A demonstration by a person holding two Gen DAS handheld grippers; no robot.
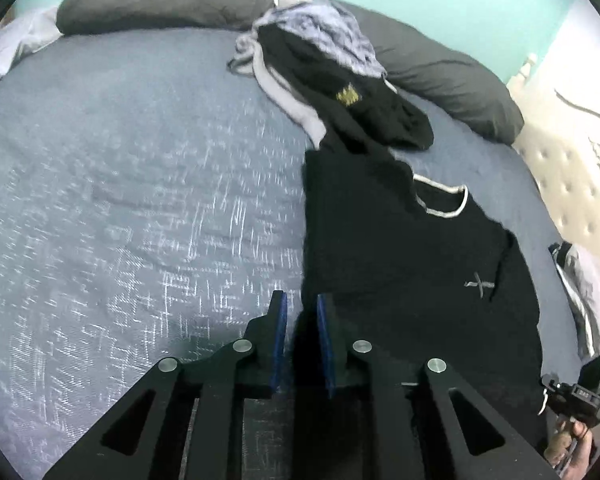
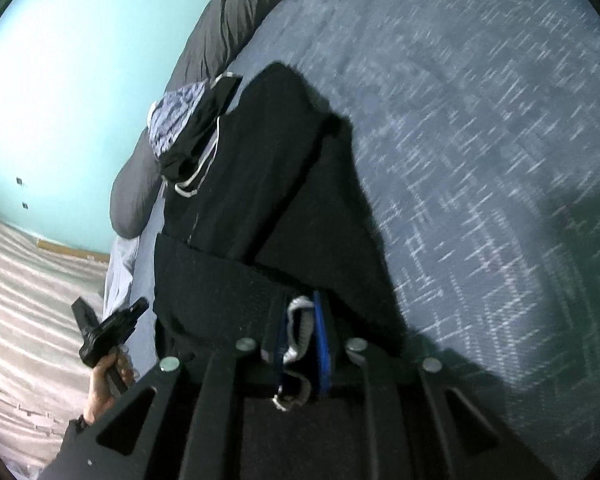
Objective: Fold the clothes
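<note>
**Black shirt pinched at both ends on the bed**

The black shirt [image 1: 412, 240] is lying lengthwise on the blue-grey bed cover [image 1: 140, 200], w/ its white-trimmed neckline [image 1: 444, 200] facing up and a small cross-shaped mark on the chest. Part of the shirt is folded over itself, forming a diagonal edge across the body in the right wrist view.

The left gripper [image 1: 302, 312] is sitting at the shirt's near edge; jaws are nearly closed, blue pads a narrow gap apart, and dark fabric is filling that gap, so it is pinching the shirt's edge. No earlier frame, so nothing more on that.

The right gripper [image 2: 300, 320] is also gripping the shirt: jaws are almost together w/ black cloth and a strip of white ribbed trim [image 2: 298, 320] bunched between the blue pads. The shirt is stretching away from this gripper toward the pile.

Beyond the shirt's far end, a pile of clothes [image 1: 320, 68] is resting: a black garment w/ a small yellow emblem, a blue-white patterned piece and a light grey one. The pile is touching the shirt's far corner. Behind the pile, dark grey pillows [image 1: 452, 76] are lining the bed's edge against a teal wall [image 2: 80, 60].

To the shirt's side, past the bed edge, a hand [image 2: 104, 384] is holding the other gripper's handle above a striped floor covering.
</note>
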